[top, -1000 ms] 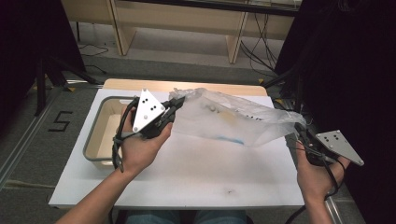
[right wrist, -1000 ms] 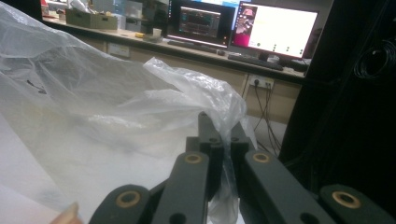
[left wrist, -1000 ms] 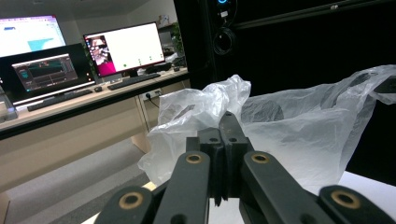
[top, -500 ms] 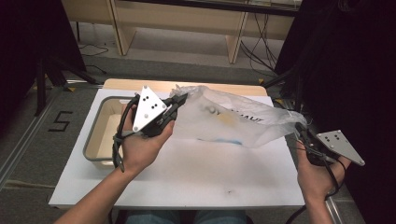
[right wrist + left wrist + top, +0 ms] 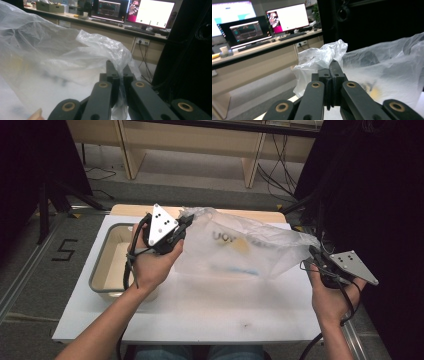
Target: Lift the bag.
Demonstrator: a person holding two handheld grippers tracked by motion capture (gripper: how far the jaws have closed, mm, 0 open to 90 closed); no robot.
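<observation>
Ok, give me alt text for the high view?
A clear plastic bag is stretched above a white table between the left gripper and the right gripper, both shut on its edges. A metal tray sits at the table's left.

Plastic bag (image 5: 245, 250) — clear, milky, with dark lettering and yellow and blue patches. White table (image 5: 200, 315). Grey tray (image 5: 102, 270), cream inside. Black tongs (image 5: 332, 75) — brass rivets.

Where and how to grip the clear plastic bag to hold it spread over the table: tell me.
Grip the plastic bag at its two bunched ends, coming in from each side. The film gathers there into thick folds that closed jaws can pinch. The left gripper and right gripper are each shut on one end, and the bag hangs spread between them.
</observation>
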